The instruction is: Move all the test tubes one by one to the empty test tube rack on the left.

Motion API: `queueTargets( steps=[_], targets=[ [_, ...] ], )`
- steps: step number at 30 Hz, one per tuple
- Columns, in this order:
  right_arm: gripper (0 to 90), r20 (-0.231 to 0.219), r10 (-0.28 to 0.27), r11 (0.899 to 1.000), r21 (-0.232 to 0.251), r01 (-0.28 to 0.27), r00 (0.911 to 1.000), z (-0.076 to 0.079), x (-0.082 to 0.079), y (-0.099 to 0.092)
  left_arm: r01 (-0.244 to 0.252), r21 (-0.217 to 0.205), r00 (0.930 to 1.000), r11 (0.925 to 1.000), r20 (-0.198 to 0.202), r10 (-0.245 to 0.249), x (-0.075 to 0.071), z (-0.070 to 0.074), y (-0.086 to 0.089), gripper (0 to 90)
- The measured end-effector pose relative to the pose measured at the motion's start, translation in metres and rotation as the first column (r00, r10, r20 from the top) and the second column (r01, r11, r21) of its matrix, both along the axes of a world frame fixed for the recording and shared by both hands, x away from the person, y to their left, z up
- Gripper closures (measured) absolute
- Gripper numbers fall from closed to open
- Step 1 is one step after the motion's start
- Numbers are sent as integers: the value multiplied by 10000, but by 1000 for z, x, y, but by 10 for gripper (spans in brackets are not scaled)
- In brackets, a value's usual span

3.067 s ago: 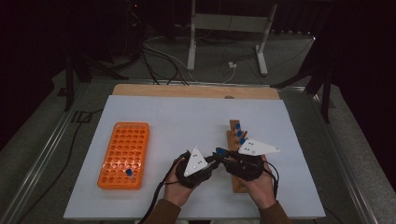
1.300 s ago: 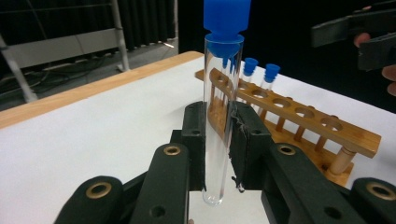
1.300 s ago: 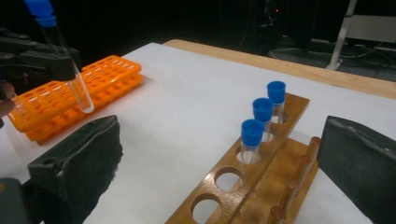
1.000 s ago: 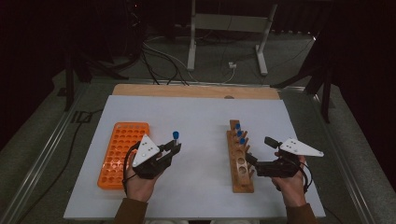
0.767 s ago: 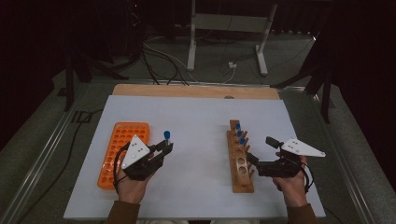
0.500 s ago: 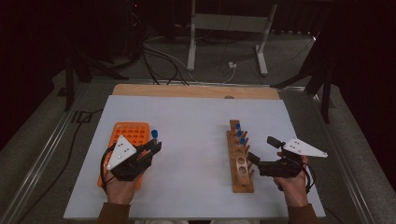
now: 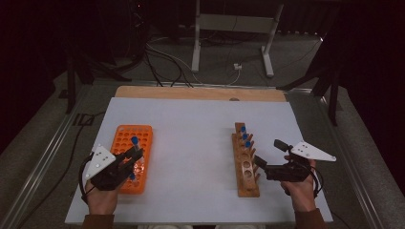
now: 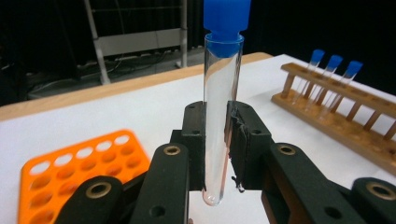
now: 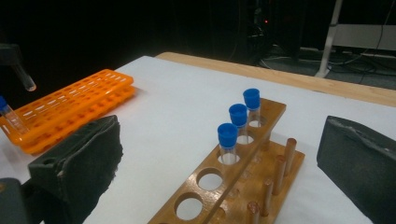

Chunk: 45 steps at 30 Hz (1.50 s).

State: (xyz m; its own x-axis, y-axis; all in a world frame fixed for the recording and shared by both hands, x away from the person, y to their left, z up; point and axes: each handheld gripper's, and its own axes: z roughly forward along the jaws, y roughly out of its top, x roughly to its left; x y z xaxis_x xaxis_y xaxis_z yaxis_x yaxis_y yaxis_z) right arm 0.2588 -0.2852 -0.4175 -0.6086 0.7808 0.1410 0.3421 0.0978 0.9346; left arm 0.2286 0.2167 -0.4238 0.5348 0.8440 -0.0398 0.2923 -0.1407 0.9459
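Observation:
My left gripper (image 7: 133, 155) is shut on a clear test tube with a blue cap (image 8: 222, 112), held upright over the orange rack (image 7: 125, 138). The tube's cap (image 7: 135, 140) shows above the rack's middle rows. In the left gripper view the orange rack (image 8: 79, 163) lies below and to the left of the jaws. A wooden rack (image 7: 246, 167) stands at the right with three blue-capped tubes (image 9: 238, 123) in its far holes. My right gripper (image 7: 267, 153) stands open just right of the wooden rack (image 9: 271, 182), nothing between its jaws.
Another blue-capped tube (image 7: 132, 176) stands in the near end of the orange rack. The white mat (image 7: 191, 157) lies bare between the two racks. A wooden strip (image 7: 200, 93) borders the far edge, with a dark floor, cables and a metal stand beyond.
My left gripper has carried the tube leftward from the middle of the mat to above the orange rack. The right gripper has stayed beside the wooden rack.

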Motion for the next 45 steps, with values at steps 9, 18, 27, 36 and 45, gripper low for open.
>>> queueTargets(
  steps=[9, 18, 27, 36, 45],
  targets=[
    [1, -36, -22, 10000, -12, 22, 10000, -2, -1, -2, -395, -108, 9988, 9992, -287, 392, -5, -14, 18, 782],
    [1, -65, -21, 10000, -61, 21, 10000, -3, -1, -2, -735, 107, 9946, 9972, -727, 741, -15, -31, 33, 782],
    [1, -104, 4, 9999, -173, -6, 9999, -5, -1, 1, -654, 141, 9907, 9978, -1189, 666, -21, -44, 35, 782],
    [1, -73, -25, 9999, -119, 24, 10000, -5, -1, 0, -405, 58, 9915, 9992, -1231, 409, -32, -47, 37, 782],
    [1, -99, -30, 10000, -95, 29, 9999, -5, -1, 0, -62, 812, 9840, 9967, -1768, 205, -35, -56, 35, 781]
  ],
)
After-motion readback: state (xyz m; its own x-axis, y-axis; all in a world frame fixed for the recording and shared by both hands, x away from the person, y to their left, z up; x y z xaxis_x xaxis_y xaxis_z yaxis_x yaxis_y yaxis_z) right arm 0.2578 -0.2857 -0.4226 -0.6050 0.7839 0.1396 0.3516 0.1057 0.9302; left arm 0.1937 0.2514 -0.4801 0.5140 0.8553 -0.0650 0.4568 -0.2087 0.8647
